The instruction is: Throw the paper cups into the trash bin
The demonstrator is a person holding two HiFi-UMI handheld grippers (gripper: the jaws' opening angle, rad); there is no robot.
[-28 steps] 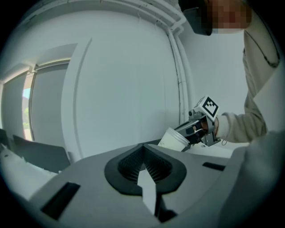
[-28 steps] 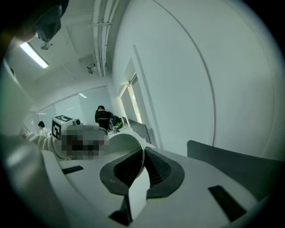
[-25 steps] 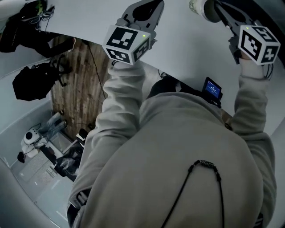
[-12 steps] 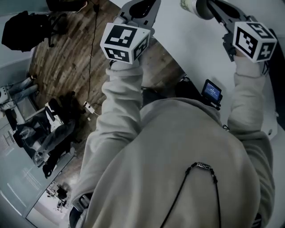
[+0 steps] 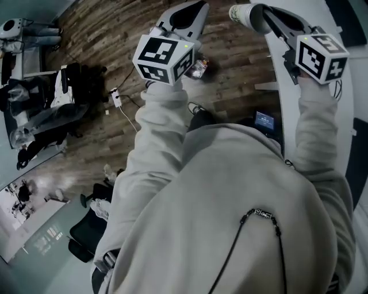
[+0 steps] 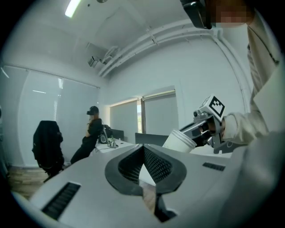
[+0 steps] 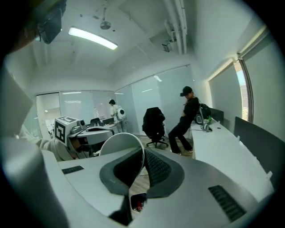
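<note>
Wood-plank floor [image 5: 86,149] fills most of the head view. A white desk [image 5: 348,138] edge runs down the side at 3 o'clock. On the floor there is a power strip [image 5: 115,97] with a white cable at 10 o'clock, a small scrap [image 5: 198,69] at 12, and a black office chair [image 5: 86,235] at 8. The gear pile [image 5: 63,97] at 9 to 10 o'clock is too dark to sort out.

The cup [image 5: 247,14] is white paper. It hangs sideways in the air at 1 o'clock in the head view, mouth toward the left. The right gripper [image 5: 265,16] is clamped on it. The right gripper view shows the thin cup wall pinched between the pads, with the cup's round white face at 10 o'clock of the jaws. Cannot tell if anything is inside. The left gripper [image 5: 187,11], at 12 o'clock, has its jaws closed tip to tip with nothing between them, as the left gripper view shows. Both are held out ahead of the grey hoodie [image 5: 230,201].

Only the gripper views show the room at eye level, with white walls, glass partitions and a strip light [image 7: 92,38] at 11 o'clock. In the right gripper view a capped person [image 7: 187,122] in black leans at a long desk [image 7: 222,147] at 2 to 3 o'clock. A draped chair [image 7: 153,124] is at centre, and a second person [image 7: 116,113] with a white pack is farther back. The left gripper view shows the cup side-on at 3 o'clock. Only the head view shows the floor.
</note>
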